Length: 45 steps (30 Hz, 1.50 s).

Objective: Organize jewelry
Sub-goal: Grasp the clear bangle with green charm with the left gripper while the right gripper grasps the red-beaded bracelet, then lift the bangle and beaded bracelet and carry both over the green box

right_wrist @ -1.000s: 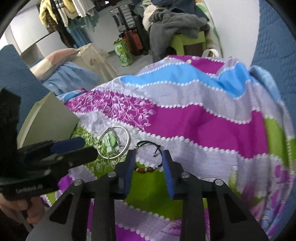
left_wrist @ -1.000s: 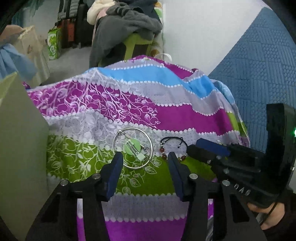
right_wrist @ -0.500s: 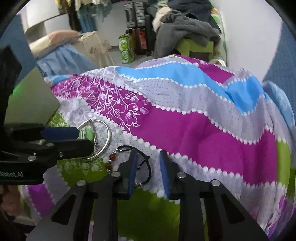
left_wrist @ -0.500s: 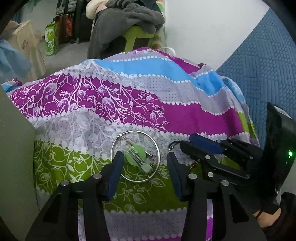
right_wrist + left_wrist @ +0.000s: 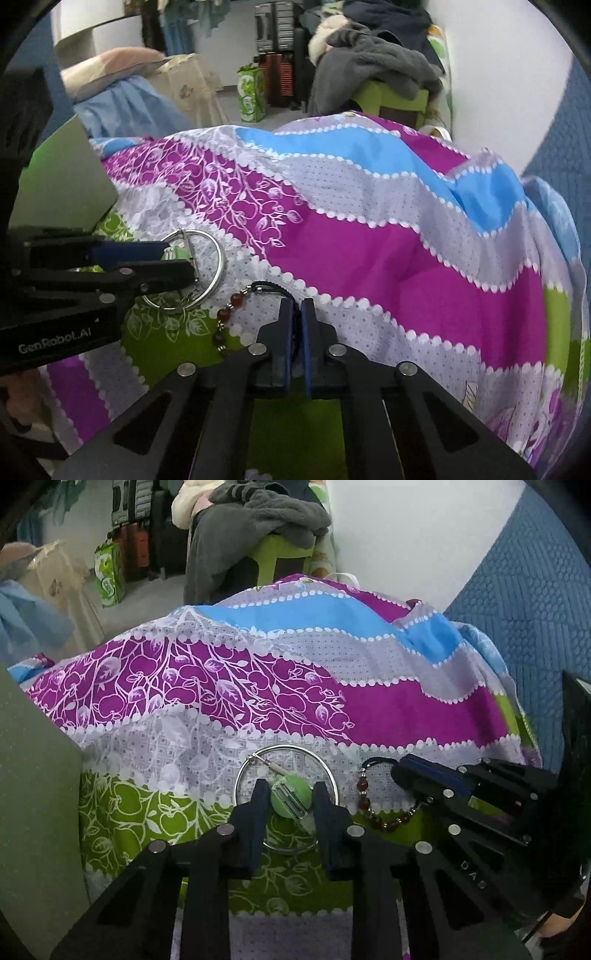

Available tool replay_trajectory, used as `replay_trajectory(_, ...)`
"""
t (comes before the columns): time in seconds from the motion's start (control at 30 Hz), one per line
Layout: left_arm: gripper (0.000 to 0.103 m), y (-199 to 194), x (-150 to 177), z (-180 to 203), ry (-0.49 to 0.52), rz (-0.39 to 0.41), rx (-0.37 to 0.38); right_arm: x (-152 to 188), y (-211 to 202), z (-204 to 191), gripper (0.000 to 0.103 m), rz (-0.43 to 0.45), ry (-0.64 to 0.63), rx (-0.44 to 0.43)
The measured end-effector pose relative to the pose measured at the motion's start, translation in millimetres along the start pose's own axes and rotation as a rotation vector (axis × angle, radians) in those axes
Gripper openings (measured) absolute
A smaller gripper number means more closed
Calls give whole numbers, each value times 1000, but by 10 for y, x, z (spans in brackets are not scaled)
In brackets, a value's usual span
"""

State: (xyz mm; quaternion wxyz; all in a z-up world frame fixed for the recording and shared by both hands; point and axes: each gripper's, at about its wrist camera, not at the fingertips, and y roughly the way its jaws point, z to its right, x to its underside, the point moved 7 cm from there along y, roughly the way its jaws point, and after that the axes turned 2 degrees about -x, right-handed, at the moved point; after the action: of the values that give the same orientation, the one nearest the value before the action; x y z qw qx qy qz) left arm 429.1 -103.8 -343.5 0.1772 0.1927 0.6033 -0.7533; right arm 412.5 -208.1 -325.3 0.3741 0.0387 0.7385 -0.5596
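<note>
A silver bangle (image 5: 286, 751) with a round green tag (image 5: 291, 796) and a small chain lies on the patterned cloth. It also shows in the right wrist view (image 5: 218, 254). My left gripper (image 5: 288, 795) is open, its jaws on either side of the green tag, inside the bangle. A bracelet of red beads on a black cord (image 5: 369, 805) lies right of the bangle. My right gripper (image 5: 295, 308) is shut on the bracelet's black cord (image 5: 269, 286); the red beads (image 5: 225, 314) trail to its left.
A striped purple, blue, grey and green cloth (image 5: 332, 709) covers the bed. A grey-green box (image 5: 33, 812) stands at the left, beside the bangle. A blue quilted surface (image 5: 524, 590) rises at the right. A chair with grey clothes (image 5: 258, 520) stands beyond the bed.
My left gripper has moved forward and narrowed around the green tag inside the bangle. My right gripper has moved onto the bracelet and shut on its black cord.
</note>
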Motion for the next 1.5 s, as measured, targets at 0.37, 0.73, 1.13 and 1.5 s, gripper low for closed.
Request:
replay_trajectory(0.37, 23, -504, 33, -39, -43, 58, 70, -42, -303, -33, 2, 31, 124, -50)
replay_trajectory(0.73, 23, -986, 232, -125, -86, 85, 111, 22, -675, -238, 2, 61, 179, -43)
replay_trajectory(1.13, 23, -1701, 154, -223, -66, 150, 129, -81, -1119, -498, 2, 58, 185, 20)
replay_trajectory(1.5, 23, -2592, -175, -602, -31, 252, 76, -789, -1704, -953, 2, 171, 149, 18)
